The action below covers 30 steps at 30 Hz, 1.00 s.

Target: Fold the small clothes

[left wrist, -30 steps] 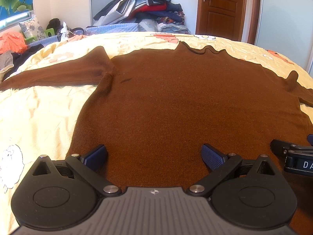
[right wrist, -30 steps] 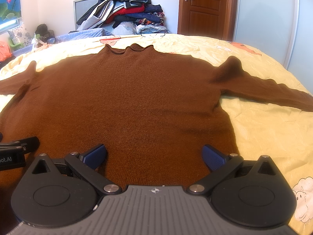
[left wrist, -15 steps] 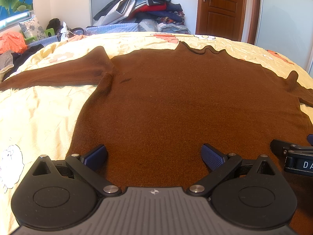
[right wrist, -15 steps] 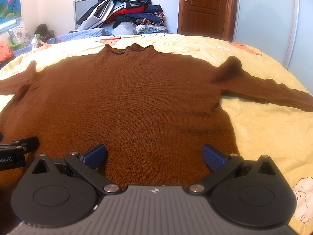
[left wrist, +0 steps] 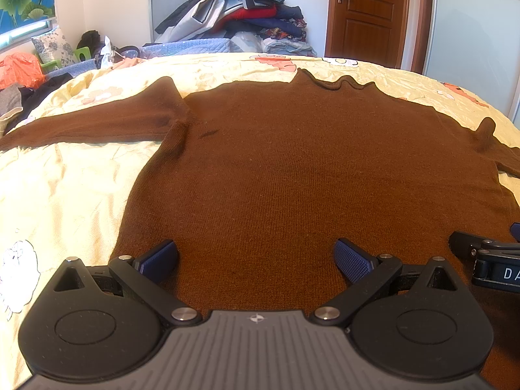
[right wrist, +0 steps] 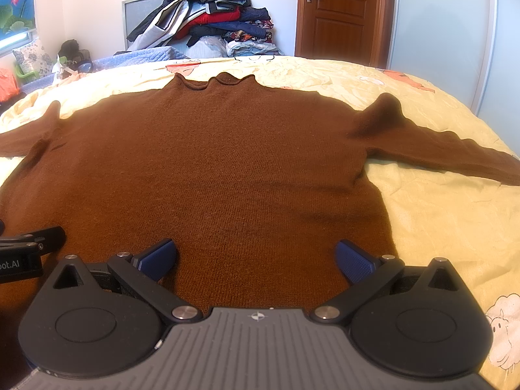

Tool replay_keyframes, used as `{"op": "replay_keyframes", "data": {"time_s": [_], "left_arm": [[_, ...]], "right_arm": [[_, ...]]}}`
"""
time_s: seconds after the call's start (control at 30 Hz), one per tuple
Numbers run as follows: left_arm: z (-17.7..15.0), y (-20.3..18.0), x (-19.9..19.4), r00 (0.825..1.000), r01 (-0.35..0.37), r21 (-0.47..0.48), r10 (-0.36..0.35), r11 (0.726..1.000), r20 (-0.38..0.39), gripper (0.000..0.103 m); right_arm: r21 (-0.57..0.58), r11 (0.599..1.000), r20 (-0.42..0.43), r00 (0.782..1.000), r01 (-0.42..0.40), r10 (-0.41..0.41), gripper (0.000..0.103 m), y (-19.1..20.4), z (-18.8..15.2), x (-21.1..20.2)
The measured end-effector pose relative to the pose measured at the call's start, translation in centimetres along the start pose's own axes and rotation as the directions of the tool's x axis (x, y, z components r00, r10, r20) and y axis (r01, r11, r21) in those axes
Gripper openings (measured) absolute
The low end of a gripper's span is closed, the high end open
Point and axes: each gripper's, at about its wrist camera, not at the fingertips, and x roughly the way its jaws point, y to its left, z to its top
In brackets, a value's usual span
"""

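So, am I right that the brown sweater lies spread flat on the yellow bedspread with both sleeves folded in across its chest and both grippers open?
Not quite: the brown sweater has both sleeves stretched outward, as both wrist views show. It does lie flat on the yellow bedspread, and the left gripper and right gripper are open.

The left gripper (left wrist: 256,258) is matte black with round hubs, silver screw heads and blue ribbed pads (left wrist: 352,260); its ridged grey body fills the lower frame. The right gripper (right wrist: 256,256) looks identical, with white lettering at the left edge.
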Motion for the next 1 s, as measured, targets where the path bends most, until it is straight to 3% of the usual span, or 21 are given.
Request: {"op": "replay_keyframes", "data": {"time_s": [0.57, 0.67, 0.77, 0.83, 0.9, 0.93, 1.0], "left_arm": [[0.0, 0.0, 0.0, 1.0, 0.0, 0.0, 0.0, 1.0, 0.0, 0.103], [0.0, 0.0, 0.0, 1.0, 0.0, 0.0, 0.0, 1.0, 0.0, 0.103], [0.0, 0.0, 0.0, 1.0, 0.001, 0.0, -0.001, 1.0, 0.0, 0.103], [0.0, 0.0, 0.0, 1.0, 0.0, -0.001, 0.0, 1.0, 0.001, 0.103], [0.0, 0.0, 0.0, 1.0, 0.0, 0.0, 0.0, 1.0, 0.0, 0.103], [0.0, 0.0, 0.0, 1.0, 0.0, 0.0, 0.0, 1.0, 0.001, 0.103], [0.0, 0.0, 0.0, 1.0, 0.0, 0.0, 0.0, 1.0, 0.001, 0.103]], "right_arm": [[0.0, 1.0, -0.001, 1.0, 0.0, 0.0, 0.103, 0.0, 0.0, 0.0], [-0.007, 0.999, -0.015, 0.999, -0.04, 0.04, 0.103, -0.6, 0.3, -0.3], [0.068, 0.995, 0.065, 0.996, -0.067, 0.062, 0.103, -3.6, 1.8, -2.3], [0.132, 0.991, 0.193, 0.981, -0.033, 0.007, 0.103, -7.8, 3.1, -4.3], [0.2, 0.98, 0.259, 0.963, 0.022, -0.075, 0.103, -12.2, 4.2, -5.1], [0.251, 0.967, 0.272, 0.955, 0.047, -0.117, 0.103, -15.3, 4.8, -5.4], [0.364, 0.931, 0.255, 0.96, 0.019, -0.12, 0.103, -21.4, 5.8, -5.2]]}}
